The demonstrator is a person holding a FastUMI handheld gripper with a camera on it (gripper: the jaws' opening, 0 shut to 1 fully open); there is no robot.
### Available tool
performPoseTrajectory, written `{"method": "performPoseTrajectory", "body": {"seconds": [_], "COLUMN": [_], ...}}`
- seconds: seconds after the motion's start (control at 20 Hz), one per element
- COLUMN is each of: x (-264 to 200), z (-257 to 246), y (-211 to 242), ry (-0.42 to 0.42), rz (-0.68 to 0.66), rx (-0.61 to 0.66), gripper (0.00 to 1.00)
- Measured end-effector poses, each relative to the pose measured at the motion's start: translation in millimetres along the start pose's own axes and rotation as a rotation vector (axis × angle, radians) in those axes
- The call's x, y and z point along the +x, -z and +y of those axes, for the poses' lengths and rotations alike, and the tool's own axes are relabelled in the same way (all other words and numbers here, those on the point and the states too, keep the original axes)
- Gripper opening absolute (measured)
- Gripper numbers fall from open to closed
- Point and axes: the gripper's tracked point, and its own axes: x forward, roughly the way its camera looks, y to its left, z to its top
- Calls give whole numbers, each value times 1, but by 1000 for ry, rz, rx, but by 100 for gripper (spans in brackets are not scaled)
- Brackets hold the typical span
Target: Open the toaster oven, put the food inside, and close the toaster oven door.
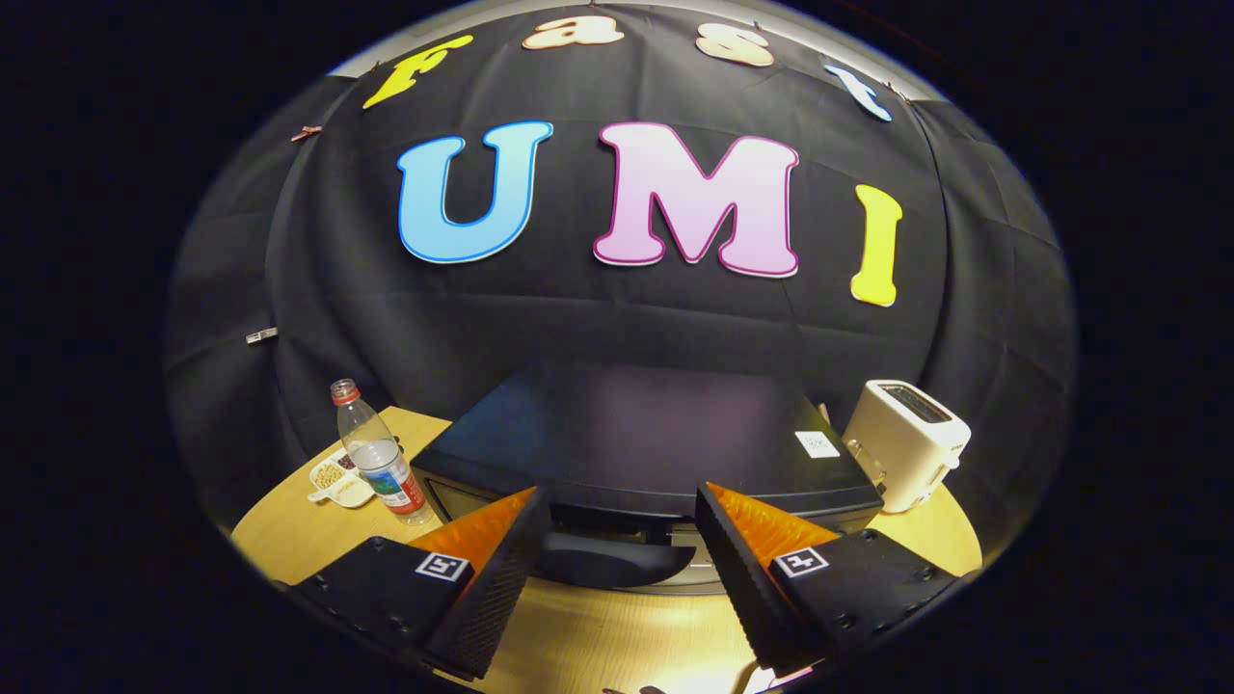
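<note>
the tool (622,520) is held level and low over the bench (598,636), aimed at the oven (636,434), its fingers (501,559) spread wide with the door handle (607,559) between their tips, untouched. a bottle (378,453) and snack dish (337,480) stand left of the oven, a toaster (906,443) right.

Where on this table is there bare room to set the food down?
Bare wood table lies below the toaster oven, between the open hand-held gripper fingers, and left of the oven in front of the water bottle and snack dish. It is crowded between the oven and white toaster, and around the oven handle.
</note>
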Motion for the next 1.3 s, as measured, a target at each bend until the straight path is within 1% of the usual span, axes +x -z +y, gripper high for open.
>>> {"method": "performPoseTrajectory", "body": {"seconds": [0.1,0.2,0.35,0.45,0.55,0.7,0.8,0.85,0.9,1.05,1.15,1.2,1.25,1.3], "x": [3,1,-3,-15,-31,-59,-78,-86,-91,-98,-101,-108,-111,-110], "z": [-6,-5,-5,-2,-1,2,0,1,2,-8,-11,-8,-4,-3], "y": [6,9,15,23,34,65,99,118,132,152,147,142,127,102], "ry": [28,35,35,22,20,-1,-14,-33,-43,-42,-43,-62,-77,-91], "rz": [1,-11,9,32,63,144,273,313,340,418,420,413,382,317], "rx": [21,46,67,63,28,2,-53,-63,-51,-20,5,17,27,30], "gripper": [98,98,99,99,98,98,97,97,98,97,97,97,96,95]}}
